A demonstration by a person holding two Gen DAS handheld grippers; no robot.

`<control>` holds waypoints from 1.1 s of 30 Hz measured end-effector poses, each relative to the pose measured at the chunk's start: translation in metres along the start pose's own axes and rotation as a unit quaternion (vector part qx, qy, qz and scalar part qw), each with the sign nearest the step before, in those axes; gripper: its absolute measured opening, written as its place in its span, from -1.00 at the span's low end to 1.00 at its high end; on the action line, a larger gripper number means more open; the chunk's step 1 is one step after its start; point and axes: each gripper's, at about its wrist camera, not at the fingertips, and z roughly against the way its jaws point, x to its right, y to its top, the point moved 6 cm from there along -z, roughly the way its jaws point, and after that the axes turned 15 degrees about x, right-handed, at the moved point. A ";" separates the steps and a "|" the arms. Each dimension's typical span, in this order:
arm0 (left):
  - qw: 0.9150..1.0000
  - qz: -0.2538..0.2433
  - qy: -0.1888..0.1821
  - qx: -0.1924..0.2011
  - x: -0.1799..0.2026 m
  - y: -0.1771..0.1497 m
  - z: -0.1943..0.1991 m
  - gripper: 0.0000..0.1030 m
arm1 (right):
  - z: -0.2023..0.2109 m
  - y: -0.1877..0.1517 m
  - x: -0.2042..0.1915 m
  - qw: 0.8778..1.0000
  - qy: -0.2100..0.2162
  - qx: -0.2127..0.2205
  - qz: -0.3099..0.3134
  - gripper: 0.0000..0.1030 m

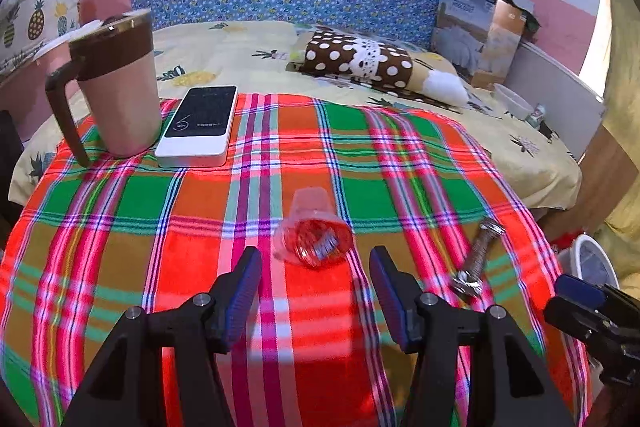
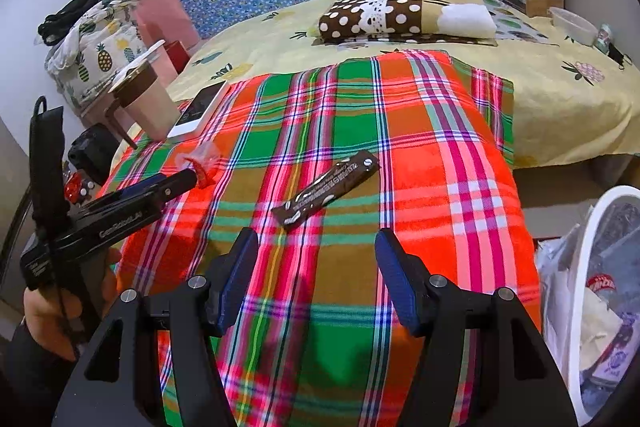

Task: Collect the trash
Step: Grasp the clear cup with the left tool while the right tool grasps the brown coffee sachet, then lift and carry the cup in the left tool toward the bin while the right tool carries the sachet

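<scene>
Left gripper (image 1: pixel 316 291) jaws apart, nothing held, pads clear of cloth. Clear plastic cup (image 1: pixel 310 235) on its side just ahead, mid plaid cloth (image 1: pixel 120 203). Right gripper (image 2: pixel 316 279) jaws apart, empty. Brown wrapper (image 2: pixel 326 189) flat beyond it, near cloth's centre. White bin (image 2: pixel 592 299) off cloth's right edge, trash inside. Mug (image 1: pixel 116 83), power bank (image 1: pixel 198 125) at far left corner.

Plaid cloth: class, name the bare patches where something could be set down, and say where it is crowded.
Free: the plaid cloth right of the brown wrapper, and the middle stretch between the phone and the clear plastic cup. Crowded: the far left corner, where the mug and phone sit close together.
</scene>
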 end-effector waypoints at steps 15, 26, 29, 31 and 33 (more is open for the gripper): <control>1.000 -0.001 0.011 0.006 -0.012 0.000 -0.016 -0.14 | -0.040 0.003 0.003 1.000 -0.008 -0.014 -0.015 0.21; 1.000 0.017 0.022 0.009 -0.032 0.000 0.017 -0.14 | -0.062 0.002 -0.016 0.999 -0.013 -0.028 0.024 -0.44; 0.999 0.019 0.025 0.008 -0.035 -0.003 0.021 -0.14 | -0.065 0.001 -0.020 0.999 -0.009 -0.032 0.038 -0.53; 0.999 0.022 0.025 0.008 -0.037 -0.004 0.023 -0.14 | -0.062 0.001 -0.022 0.998 -0.004 -0.032 0.045 -0.54; 0.999 0.021 0.024 0.009 -0.036 -0.005 0.026 -0.14 | -0.060 -0.001 -0.023 0.998 -0.001 -0.033 0.047 -0.55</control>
